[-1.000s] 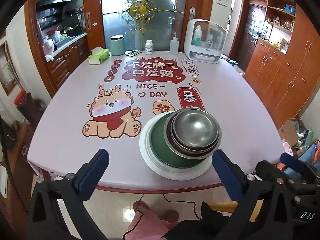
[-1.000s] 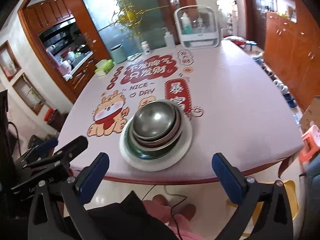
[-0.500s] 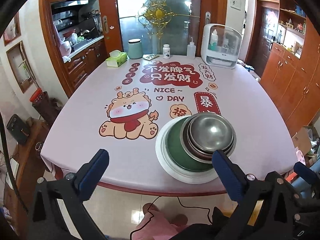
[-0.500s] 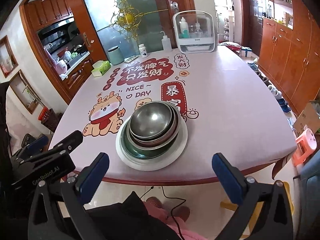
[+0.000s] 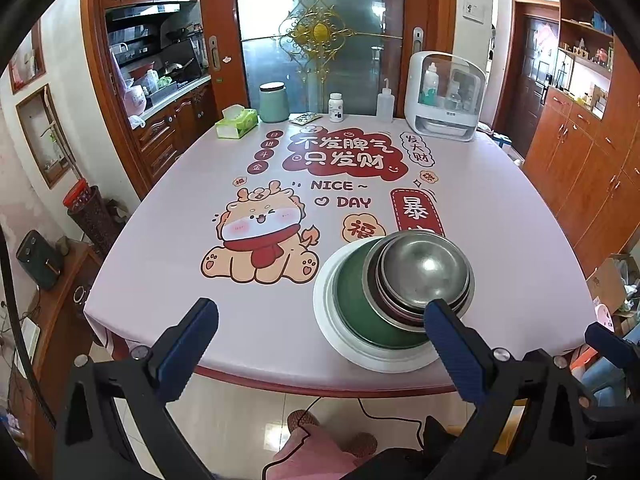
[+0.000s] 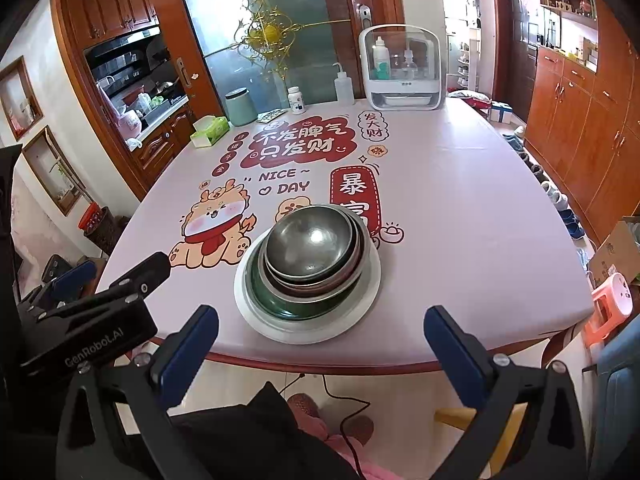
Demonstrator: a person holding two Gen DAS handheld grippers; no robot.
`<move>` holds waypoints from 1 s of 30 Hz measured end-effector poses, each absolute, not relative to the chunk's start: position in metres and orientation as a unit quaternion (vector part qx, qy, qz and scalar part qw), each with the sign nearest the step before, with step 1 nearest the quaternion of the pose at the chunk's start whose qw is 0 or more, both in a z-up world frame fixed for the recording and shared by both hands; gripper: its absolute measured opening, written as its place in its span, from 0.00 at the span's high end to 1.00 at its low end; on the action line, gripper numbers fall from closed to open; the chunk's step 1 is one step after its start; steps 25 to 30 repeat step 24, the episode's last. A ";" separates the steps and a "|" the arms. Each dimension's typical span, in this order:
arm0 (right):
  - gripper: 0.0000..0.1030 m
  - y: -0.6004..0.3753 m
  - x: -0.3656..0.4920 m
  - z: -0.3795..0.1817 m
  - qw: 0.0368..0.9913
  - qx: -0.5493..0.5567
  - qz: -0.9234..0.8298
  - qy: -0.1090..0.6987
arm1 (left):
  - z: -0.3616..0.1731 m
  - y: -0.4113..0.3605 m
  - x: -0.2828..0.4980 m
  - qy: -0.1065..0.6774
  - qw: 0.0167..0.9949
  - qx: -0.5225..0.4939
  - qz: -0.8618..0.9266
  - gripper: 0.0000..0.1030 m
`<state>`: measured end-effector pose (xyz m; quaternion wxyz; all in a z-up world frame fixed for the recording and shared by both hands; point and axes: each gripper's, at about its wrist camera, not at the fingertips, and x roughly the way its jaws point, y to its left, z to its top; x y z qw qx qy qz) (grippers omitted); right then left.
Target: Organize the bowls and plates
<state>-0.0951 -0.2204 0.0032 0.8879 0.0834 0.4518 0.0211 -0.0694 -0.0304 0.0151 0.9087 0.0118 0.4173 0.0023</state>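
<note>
Both the left hand-held gripper (image 5: 320,340) and right hand-held gripper (image 6: 320,340) hang spread and empty, the left's finger (image 5: 452,340) hiding part of the stacked bowls (image 5: 420,272) on the white plate (image 5: 332,320).

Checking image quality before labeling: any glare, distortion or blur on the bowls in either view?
Left wrist view: sharp; a small bright glare spot inside the top bowl; fisheye bends the table edge and darkens the corners. Right wrist view: also sharp; a similar highlight in the top bowl; the same curved edges and dark corners.
</note>
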 end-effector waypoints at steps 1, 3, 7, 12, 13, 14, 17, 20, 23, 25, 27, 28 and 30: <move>0.00 -0.220 -0.095 0.003 0.888 0.083 0.021 0.452 | 0.015 -0.031 -0.069 0.417 0.909 0.013 0.002 0.01; 0.00 -0.220 -0.095 0.003 0.888 0.082 0.021 0.453 | 0.016 -0.032 -0.068 0.416 0.909 0.015 0.000 0.01; 0.00 -0.221 -0.095 0.003 0.888 0.081 0.021 0.452 | 0.017 -0.033 -0.067 0.415 0.910 0.015 -0.001 0.01; 0.00 -0.221 -0.094 0.003 0.888 0.082 0.021 0.451 | 0.017 -0.033 -0.067 0.415 0.910 0.015 -0.004 0.01; 0.00 -0.220 -0.094 0.003 0.888 0.082 0.022 0.451 | 0.017 -0.033 -0.067 0.415 0.910 0.015 -0.004 0.01; 0.00 -0.221 -0.094 0.003 0.888 0.082 0.021 0.451 | 0.017 -0.033 -0.068 0.414 0.910 0.015 -0.003 0.01; 0.00 -0.221 -0.094 0.002 0.889 0.082 0.021 0.451 | 0.017 -0.034 -0.067 0.414 0.910 0.015 -0.002 0.01; 0.00 -0.221 -0.094 0.003 0.888 0.082 0.022 0.451 | 0.017 -0.034 -0.068 0.414 0.910 0.016 -0.002 0.01; 0.00 -0.221 -0.094 0.002 0.889 0.083 0.021 0.451 | 0.018 -0.034 -0.067 0.414 0.910 0.016 -0.002 0.01; 0.00 -0.221 -0.094 0.002 0.889 0.083 0.021 0.451 | 0.019 -0.035 -0.067 0.414 0.910 0.016 -0.002 0.01; 0.00 -0.221 -0.094 0.002 0.889 0.083 0.021 0.451 | 0.019 -0.035 -0.067 0.414 0.910 0.016 -0.002 0.01; 0.00 -0.221 -0.094 0.002 0.889 0.083 0.021 0.451 | 0.019 -0.035 -0.067 0.414 0.910 0.016 -0.002 0.01; 0.00 -0.221 -0.094 0.002 0.889 0.083 0.021 0.451 | 0.019 -0.035 -0.067 0.414 0.910 0.016 -0.002 0.01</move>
